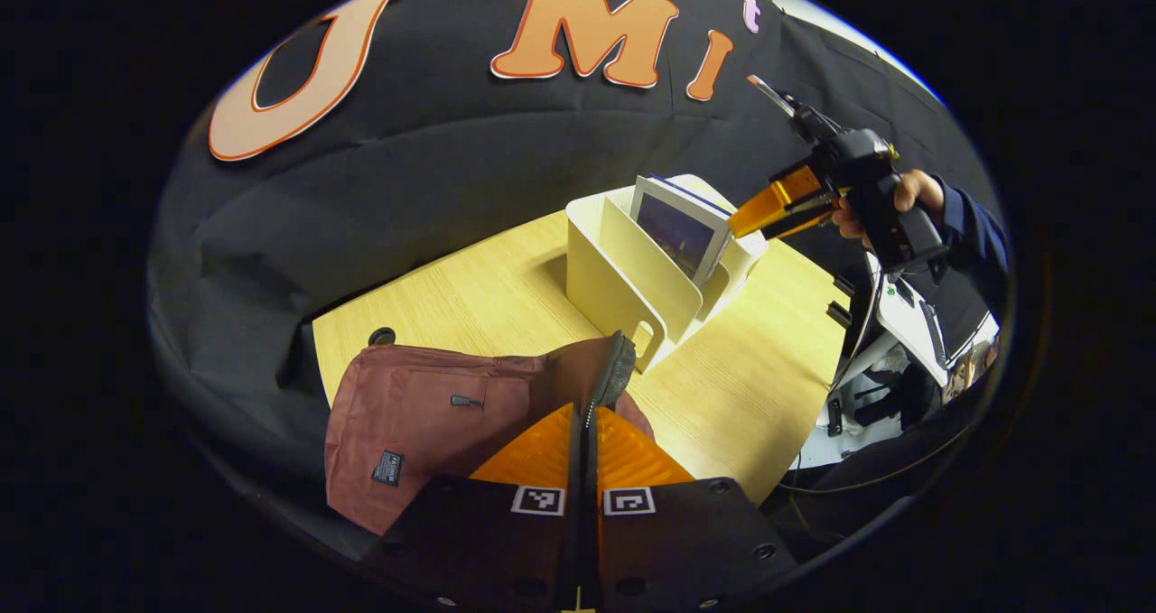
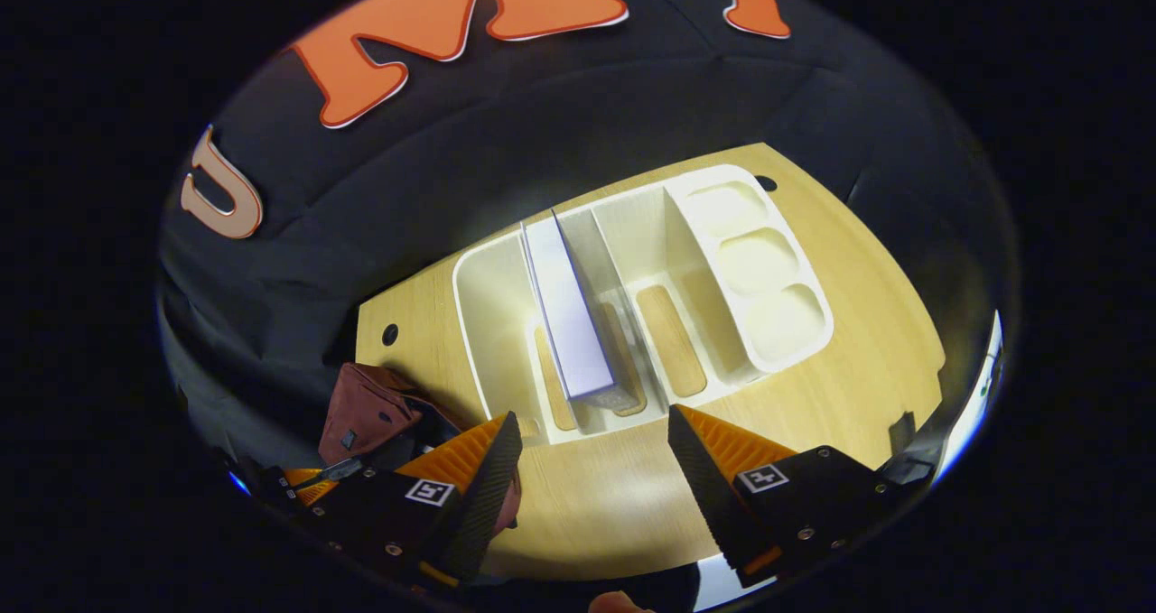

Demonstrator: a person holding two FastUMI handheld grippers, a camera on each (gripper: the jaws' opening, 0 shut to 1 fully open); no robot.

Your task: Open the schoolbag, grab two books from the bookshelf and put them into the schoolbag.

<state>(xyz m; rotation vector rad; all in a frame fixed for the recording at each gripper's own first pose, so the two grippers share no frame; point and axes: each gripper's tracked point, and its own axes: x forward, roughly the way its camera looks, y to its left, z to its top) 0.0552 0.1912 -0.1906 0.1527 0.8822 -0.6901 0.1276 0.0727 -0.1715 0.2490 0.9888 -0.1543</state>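
- Schoolbag (image 1: 406,414): the maroon bag lies on the near-left part of the counter (image 1: 506,279), just beside the bookshelf. In the left gripper view the left gripper (image 1: 582,414) has its jaws together on a dark strap or zipper edge (image 1: 614,369) at the bag's upper rim. Whether the fingers truly pinch it or merely meet beside it cannot be told. Judgement: the opening step appears to be in hand or done; the mouth of the bag is hidden, so its state is uncertain.
- Bookshelf (image 2: 492,324): the cream divided organiser stands near the middle of the counter. It has upright slots on one side and three shallow round-cornered trays on the other.
- Books (image 2: 569,315): one white-edged volume stands upright against a divider in a left-hand slot; a second cover seems to sit tight against it, but the count cannot be confirmed. No book is seen in or on the schoolbag. Judgement: the book transfer is not yet begun for what remains in the shelf.
- Right gripper (image 2: 591,455): its jaws stand wide apart, empty, poised above the front of the shelf and roughly in line with the book. In the left gripper view it hangs just above the book's top edge, held by a hand (image 1: 903,199).
- Remaining work, as judged: grasp each book, carry it to the bag, insert it.
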